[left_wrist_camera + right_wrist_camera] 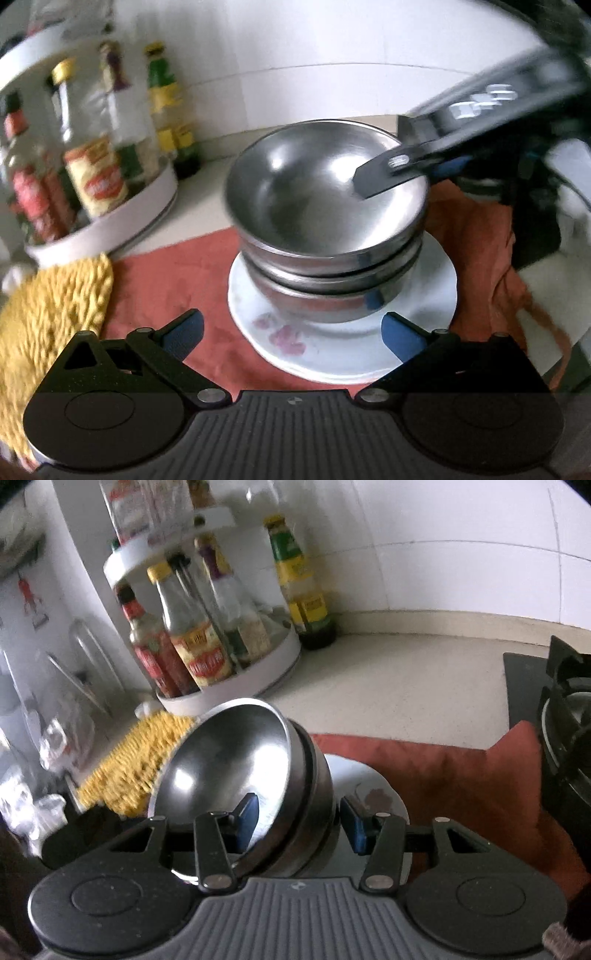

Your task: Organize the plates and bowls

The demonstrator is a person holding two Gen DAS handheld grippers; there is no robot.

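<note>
Centre of frame, the steel bowls sit nested on the white plate. The right claw straddles their rim, spread; the left claw hangs spread, empty. Stacking looks nearly finished.

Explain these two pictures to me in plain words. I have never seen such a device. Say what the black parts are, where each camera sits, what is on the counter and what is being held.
No robot here: a person holds a two-finger gripper in each hand, with a wide-angle camera on each looking forward along its fingers. The black parts at the bottom of each picture are that gripper's own body. In the left wrist view, the left gripper is open and empty in front of the white plate. On that plate sits a stack of steel bowls, over a red cloth. The right gripper straddles the wall of the top bowl, one finger inside and one outside; whether it is pinching is unclear. Nearby are a yellow mat and a sauce bottle rack.
</note>
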